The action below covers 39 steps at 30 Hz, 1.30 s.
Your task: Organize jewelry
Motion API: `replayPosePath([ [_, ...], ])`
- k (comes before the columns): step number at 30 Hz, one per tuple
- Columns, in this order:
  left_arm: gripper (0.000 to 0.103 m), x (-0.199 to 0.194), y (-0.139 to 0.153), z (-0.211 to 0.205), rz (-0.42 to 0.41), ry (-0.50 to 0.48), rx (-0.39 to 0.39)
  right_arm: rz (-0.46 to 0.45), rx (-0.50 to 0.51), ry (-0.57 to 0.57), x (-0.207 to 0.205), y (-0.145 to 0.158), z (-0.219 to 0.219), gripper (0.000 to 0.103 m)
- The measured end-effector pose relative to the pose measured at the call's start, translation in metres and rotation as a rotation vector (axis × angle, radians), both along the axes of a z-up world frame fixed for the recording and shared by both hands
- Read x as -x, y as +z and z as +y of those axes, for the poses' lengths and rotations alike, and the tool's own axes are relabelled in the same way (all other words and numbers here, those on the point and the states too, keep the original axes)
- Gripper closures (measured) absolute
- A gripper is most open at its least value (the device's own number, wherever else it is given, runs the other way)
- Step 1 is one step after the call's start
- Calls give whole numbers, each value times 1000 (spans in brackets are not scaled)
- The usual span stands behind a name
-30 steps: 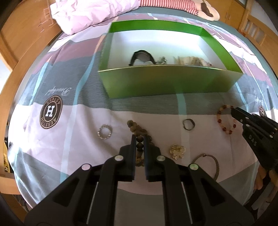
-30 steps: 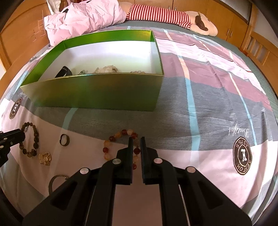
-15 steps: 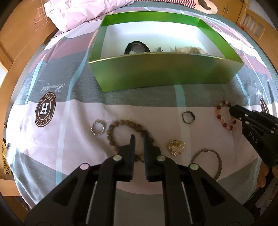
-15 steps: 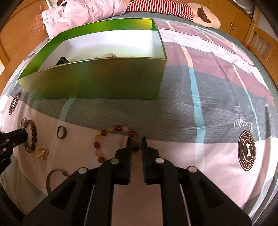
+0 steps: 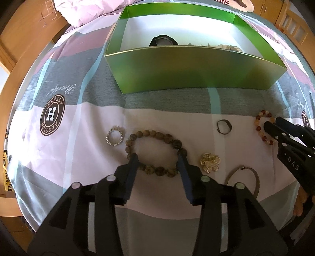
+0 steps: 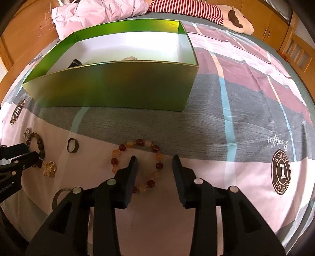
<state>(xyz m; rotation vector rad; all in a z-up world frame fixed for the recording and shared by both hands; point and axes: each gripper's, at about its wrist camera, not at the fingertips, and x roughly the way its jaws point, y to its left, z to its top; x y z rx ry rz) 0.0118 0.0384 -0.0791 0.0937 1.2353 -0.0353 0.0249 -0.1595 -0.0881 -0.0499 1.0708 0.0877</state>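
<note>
A green box (image 5: 193, 67) with a white inside holds a dark watch (image 5: 163, 40) and pale jewelry (image 5: 226, 47); it also shows in the right wrist view (image 6: 118, 84). On the bedspread lie a brown bead bracelet (image 5: 155, 137), a sparkly ring (image 5: 115, 135), a dark ring (image 5: 224, 127), a gold flower brooch (image 5: 210, 162), a metal bangle (image 5: 254, 175) and an amber bead bracelet (image 6: 126, 148). My left gripper (image 5: 157, 157) is open, its jaws straddling the brown bracelet's near side. My right gripper (image 6: 154, 160) is open over the amber bracelet's right side.
A pink quilt (image 6: 98, 13) and a striped plush toy (image 6: 196, 9) lie behind the box. Wooden bed frame (image 5: 29, 25) rims the bed at the left. The bedspread's near edge drops off just below the grippers.
Both grippers went from shut to open. Both drew closer to the bed, each now straddling its bracelet.
</note>
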Motion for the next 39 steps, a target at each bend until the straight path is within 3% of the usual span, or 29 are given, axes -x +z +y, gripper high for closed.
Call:
replayPosePath([
  [7, 60, 1, 1, -2, -1, 4, -3, -11, 21, 6, 4, 0, 5, 66],
  [9, 75, 1, 1, -2, -2, 6, -4, -19, 29, 17, 6, 1, 8, 68],
  [10, 83, 1, 1, -2, 1, 8, -9, -19, 25, 24, 7, 1, 10, 78],
  [13, 93, 1, 2, -1, 1, 19, -3, -30, 33, 59, 10, 2, 17, 93],
  [16, 103, 1, 3, 0, 1, 22, 11, -44, 24, 83, 11, 3, 21, 96],
  [23, 103, -2, 10, 7, -21, 38, 37, -95, -5, 74, 12, 14, 16, 96],
  [31, 103, -1, 38, 29, -110, 109, 112, -209, -87, -5, 13, 48, -12, 96],
  [39, 103, -3, 61, 73, -121, 151, 253, -204, -112, -34, 11, 52, -23, 96],
])
